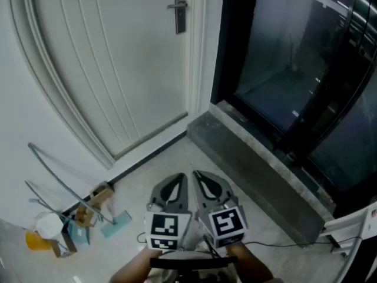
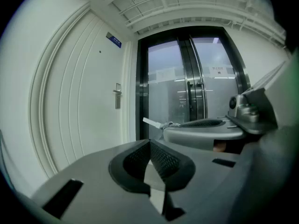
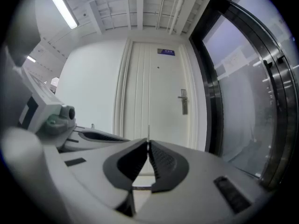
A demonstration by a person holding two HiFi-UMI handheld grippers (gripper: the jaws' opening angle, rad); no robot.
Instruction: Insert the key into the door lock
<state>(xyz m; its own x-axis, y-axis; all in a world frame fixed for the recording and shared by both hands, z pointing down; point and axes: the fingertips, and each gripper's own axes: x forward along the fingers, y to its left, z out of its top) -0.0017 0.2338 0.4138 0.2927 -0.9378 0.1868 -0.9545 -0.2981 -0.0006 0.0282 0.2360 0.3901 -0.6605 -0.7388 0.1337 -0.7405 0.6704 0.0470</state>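
One key [image 3: 148,132] juts from right tongs [image 3: 148,144], well apart from door lock [image 3: 183,101].

We see only a thin edge of the key [image 3: 148,132] above the right gripper's [image 3: 148,143] jaws; the rest hides between them. The lock's [image 1: 180,9] keyhole and the sign [image 3: 166,52] are too small to read.

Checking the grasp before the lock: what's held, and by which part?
The right gripper pinches the key by its head end, blade pointing forward; the left gripper is shut, empty.
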